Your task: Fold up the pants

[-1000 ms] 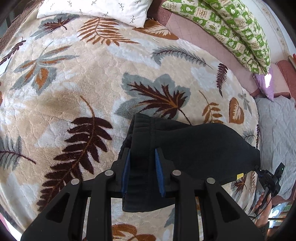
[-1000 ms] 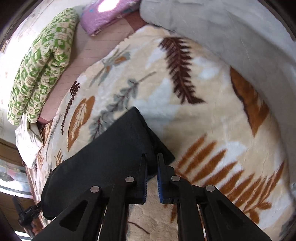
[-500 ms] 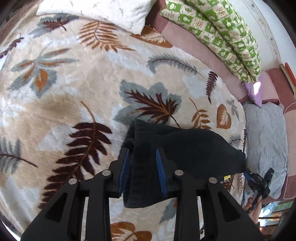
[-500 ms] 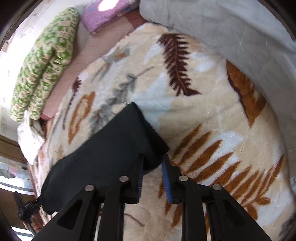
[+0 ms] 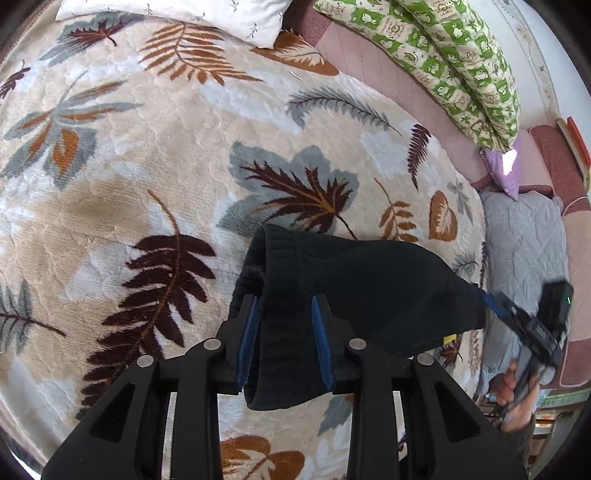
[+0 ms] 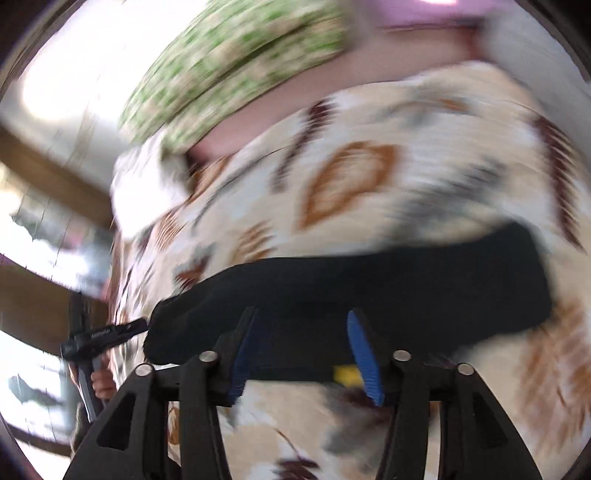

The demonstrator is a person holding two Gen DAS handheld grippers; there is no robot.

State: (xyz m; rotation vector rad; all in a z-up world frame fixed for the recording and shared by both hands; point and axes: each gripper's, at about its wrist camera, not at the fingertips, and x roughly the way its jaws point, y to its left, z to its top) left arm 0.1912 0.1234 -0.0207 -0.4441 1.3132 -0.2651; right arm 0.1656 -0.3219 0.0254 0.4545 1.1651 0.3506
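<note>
Left gripper (image 5: 284, 341) pinches pants (image 5: 354, 291) waistband end; long axis runs toward right gripper (image 6: 303, 356), jaws just spreading, nothing pinched.

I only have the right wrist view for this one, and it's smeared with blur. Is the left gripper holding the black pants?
Observer: Yes. In the left wrist view, the left gripper is shut on the pants at their ribbed waistband end.
Operator: Where is the right gripper relative to that grip?
Observer: The right gripper is at the opposite end, with its tips right at the cloth's edge. Its jaws have just been opening, and nothing looks pinched between them.
Operator: Anything else on the bed that I can't make out?
Observer: A white pillow lies at the far edge of the leaf-print blanket, well apart from the pants.
</note>
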